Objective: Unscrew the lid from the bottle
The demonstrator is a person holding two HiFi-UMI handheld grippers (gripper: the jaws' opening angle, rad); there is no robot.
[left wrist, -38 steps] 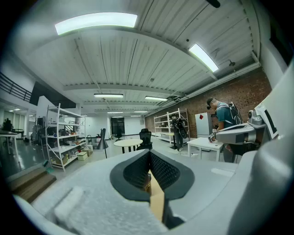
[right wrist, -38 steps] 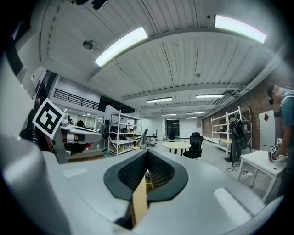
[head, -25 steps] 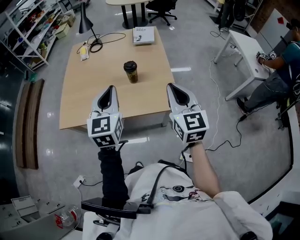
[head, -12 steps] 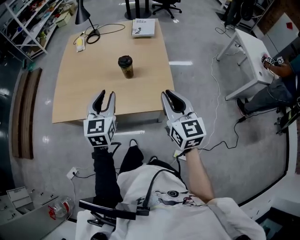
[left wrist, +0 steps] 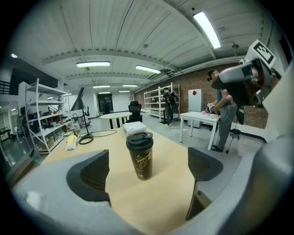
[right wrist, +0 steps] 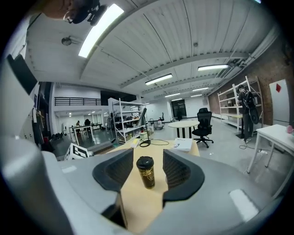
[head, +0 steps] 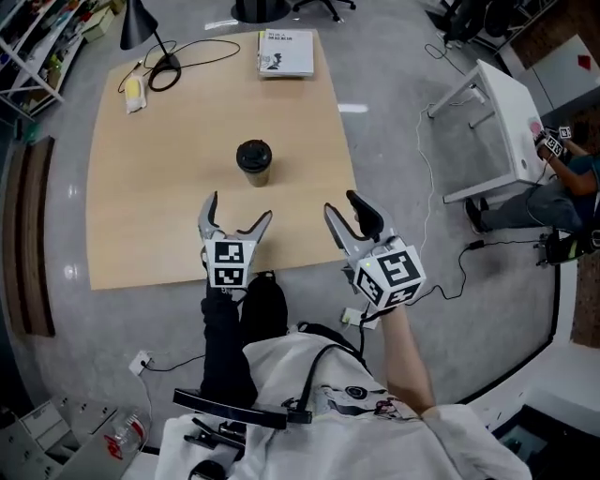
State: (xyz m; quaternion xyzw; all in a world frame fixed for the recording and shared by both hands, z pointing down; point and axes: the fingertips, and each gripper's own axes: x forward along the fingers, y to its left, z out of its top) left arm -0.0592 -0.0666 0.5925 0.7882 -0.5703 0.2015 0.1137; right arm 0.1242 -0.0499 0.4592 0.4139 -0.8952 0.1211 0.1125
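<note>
A dark brown bottle [head: 254, 163] with a gold leaf print and a black lid [head: 253, 152] stands upright near the middle of the wooden table [head: 141, 197]. My left gripper [head: 237, 211] hovers over the table's near edge, just short of the bottle, its jaws opening wide with nothing between them. My right gripper [head: 343, 204] is to its right, past the table's corner, jaws opening a little and empty. The left gripper view has the bottle [left wrist: 140, 157] ahead between the spread pads [left wrist: 92, 176]. In the right gripper view the bottle [right wrist: 147, 173] stands farther off.
A white book [head: 286, 52] lies at the table's far edge. A black lamp [head: 141, 23], a cable and a yellow item [head: 131, 92] are at the far left corner. A white desk [head: 497, 112] with a person [head: 562, 173] stands to the right.
Both grippers have come forward toward the bottle. Their jaws, shut a second ago, now stand apart, the left much wider than the right.
</note>
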